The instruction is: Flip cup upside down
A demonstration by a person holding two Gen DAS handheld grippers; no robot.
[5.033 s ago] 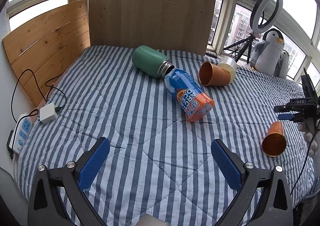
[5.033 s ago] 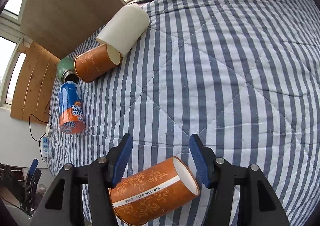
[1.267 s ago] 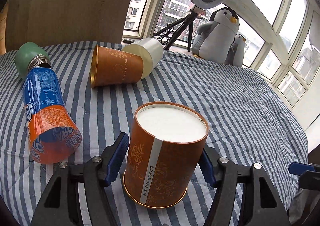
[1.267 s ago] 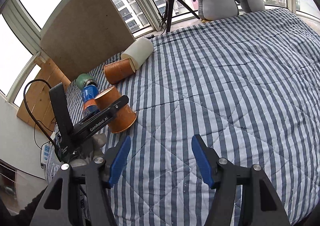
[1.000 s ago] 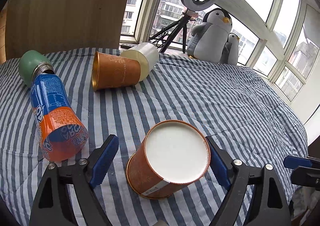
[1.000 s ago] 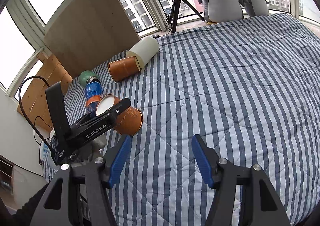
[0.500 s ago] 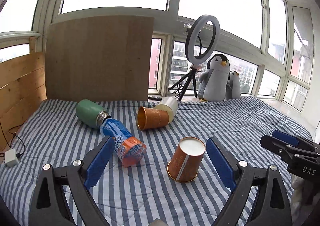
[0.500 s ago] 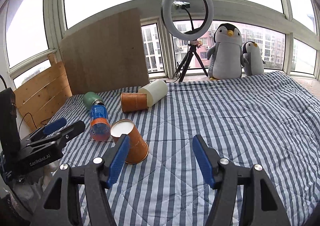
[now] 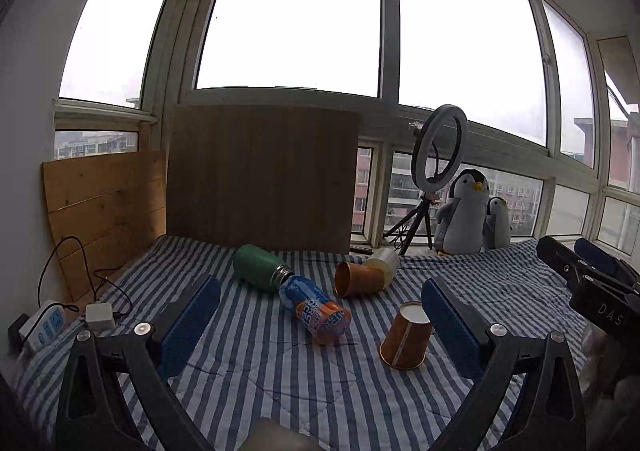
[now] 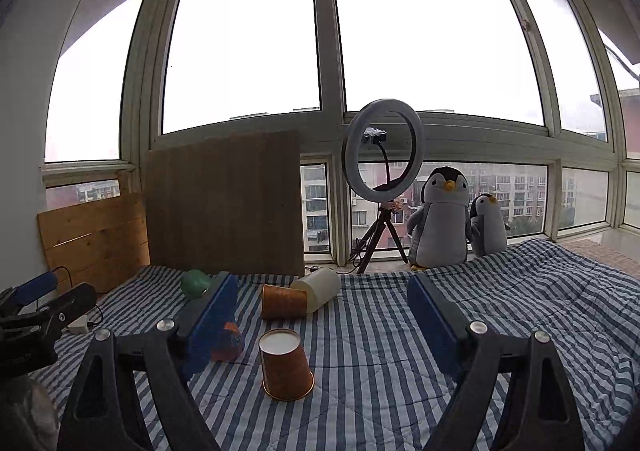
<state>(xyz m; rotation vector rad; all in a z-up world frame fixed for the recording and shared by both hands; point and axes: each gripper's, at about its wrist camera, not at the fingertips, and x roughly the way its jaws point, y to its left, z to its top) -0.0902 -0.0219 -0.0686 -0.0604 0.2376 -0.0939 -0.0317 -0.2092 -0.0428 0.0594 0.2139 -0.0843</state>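
Standing mouth-down on the striped quilt (image 9: 248,355), the orange paper cup (image 9: 405,336) shows its white base up, low and right of centre in the left view. Left gripper (image 9: 320,315) and right gripper (image 10: 322,321) both gape wide, holding nothing. Flip looks complete; next likely only calls for withdrawal.

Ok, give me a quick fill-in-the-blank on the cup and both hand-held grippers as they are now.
1. The nearest cup stands with its white base facing ____.
2. Both the left hand-held gripper and the right hand-held gripper are ____.
3. The second orange cup lies on its ____, against the white cup.
4. The bottle lies between the nearest cup and the ____ flask.

Missing words: up; open; side; green
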